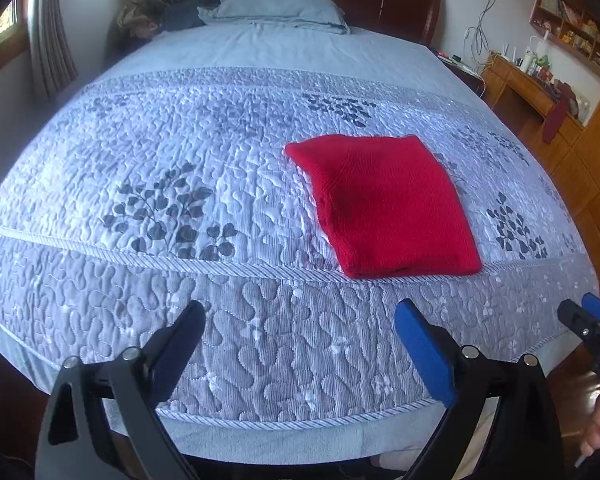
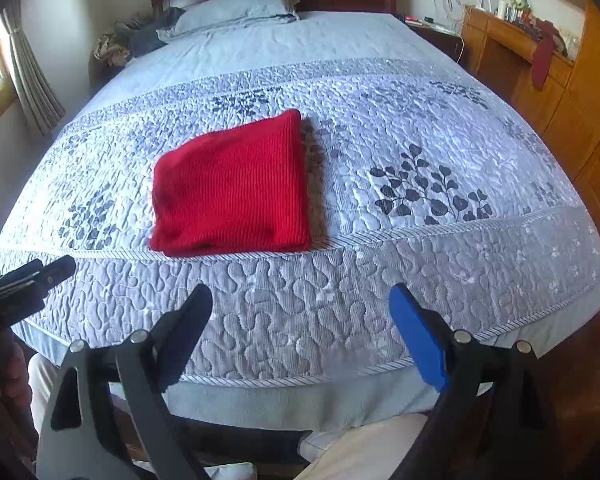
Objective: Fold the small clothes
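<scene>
Left wrist view shows the red knit garment [image 1: 384, 204] folded on the quilt [image 1: 180, 152], near its foot edge. Both grippers [image 1: 300, 332] [image 2: 300, 316] hover empty, jaws spread. It looks soft and light; grasp the corners.

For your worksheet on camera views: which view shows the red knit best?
The right wrist view: the red knit lies near the centre, its ribbing sharp. The left wrist view shows the red knit whole too, but off to the right and more skewed.

— How many things are on the bed [image 1: 100, 288]?
— One red folded garment [image 1: 384, 204] and one pillow [image 1: 278, 10].
— And grippers?
— Two: the left gripper [image 1: 300, 320] and the right gripper [image 2: 300, 300].
</scene>
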Demonstrator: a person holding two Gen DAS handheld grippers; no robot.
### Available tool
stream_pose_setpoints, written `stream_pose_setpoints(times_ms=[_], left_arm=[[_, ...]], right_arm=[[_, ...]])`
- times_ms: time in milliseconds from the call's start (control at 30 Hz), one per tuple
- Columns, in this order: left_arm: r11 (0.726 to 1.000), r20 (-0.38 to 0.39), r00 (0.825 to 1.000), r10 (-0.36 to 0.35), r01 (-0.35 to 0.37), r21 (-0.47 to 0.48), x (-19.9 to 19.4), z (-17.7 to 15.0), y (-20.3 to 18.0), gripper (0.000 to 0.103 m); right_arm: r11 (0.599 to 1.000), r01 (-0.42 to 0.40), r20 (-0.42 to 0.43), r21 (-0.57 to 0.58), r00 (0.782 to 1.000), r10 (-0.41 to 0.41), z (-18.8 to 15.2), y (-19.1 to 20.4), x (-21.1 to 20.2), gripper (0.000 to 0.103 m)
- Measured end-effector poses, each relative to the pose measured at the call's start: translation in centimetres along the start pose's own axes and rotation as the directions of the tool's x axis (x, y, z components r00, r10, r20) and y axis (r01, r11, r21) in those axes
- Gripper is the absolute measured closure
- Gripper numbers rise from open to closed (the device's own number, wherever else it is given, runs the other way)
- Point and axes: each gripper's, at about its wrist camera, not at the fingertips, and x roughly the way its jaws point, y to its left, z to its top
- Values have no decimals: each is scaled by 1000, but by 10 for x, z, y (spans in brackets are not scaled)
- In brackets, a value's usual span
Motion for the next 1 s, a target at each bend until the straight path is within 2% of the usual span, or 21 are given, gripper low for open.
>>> stream_pose_setpoints(times_ms=[133, 467, 1000], left_arm=[[1000, 2, 1000, 7, -7, 23, -6, -6, -9, 7], [999, -1, 1000, -1, 1, 39, -13, -14, -20, 7], [999, 13, 1000, 0, -1, 51, -18, -12, -26, 7]], right_arm=[[1000, 6, 19, -8, 1000, -6, -2, 1, -12, 13], [999, -41, 54, -22, 998, 42, -6, 8, -33, 12], [999, -42, 45, -25, 998, 43, -7, 9, -31, 12]])
